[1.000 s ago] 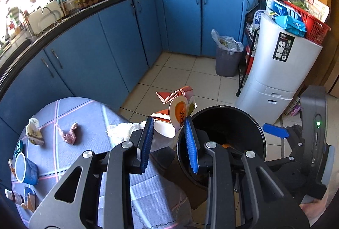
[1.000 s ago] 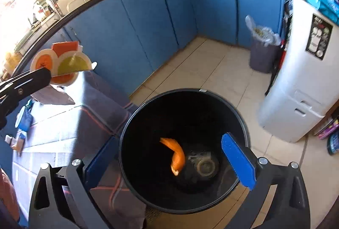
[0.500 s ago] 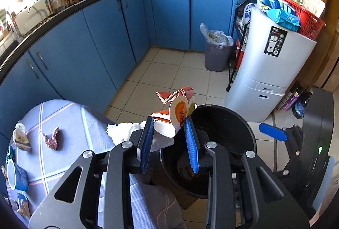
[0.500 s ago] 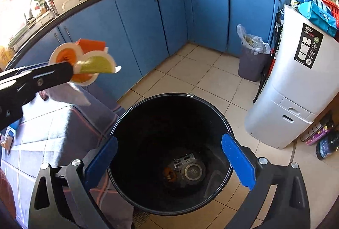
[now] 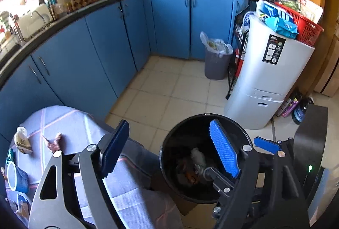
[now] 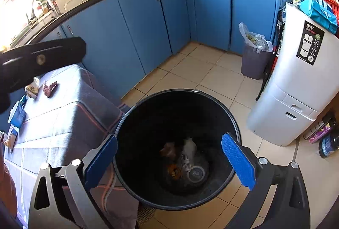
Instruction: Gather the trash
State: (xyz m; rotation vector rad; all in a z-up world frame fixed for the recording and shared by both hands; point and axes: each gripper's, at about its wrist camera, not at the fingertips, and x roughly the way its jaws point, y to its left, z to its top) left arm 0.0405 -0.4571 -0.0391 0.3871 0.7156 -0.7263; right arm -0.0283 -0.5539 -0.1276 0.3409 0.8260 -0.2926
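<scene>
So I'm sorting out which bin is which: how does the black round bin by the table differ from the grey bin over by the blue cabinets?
The black round bin stands beside the cloth-covered table, bare inside, with a few scraps at the bottom. The grey bin stands farther off against the blue cabinets, has a plastic liner bag, and is heaped to the top. Both stand upright, lidless, on the tiled floor.

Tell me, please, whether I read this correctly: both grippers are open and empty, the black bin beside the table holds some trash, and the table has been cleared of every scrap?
Not quite: the table is not cleared. The right wrist view shows a crumpled pinkish wrapper and a small packet lying on it. The rest holds: left gripper and right gripper are open and empty, and the black bin holds trash.
</scene>
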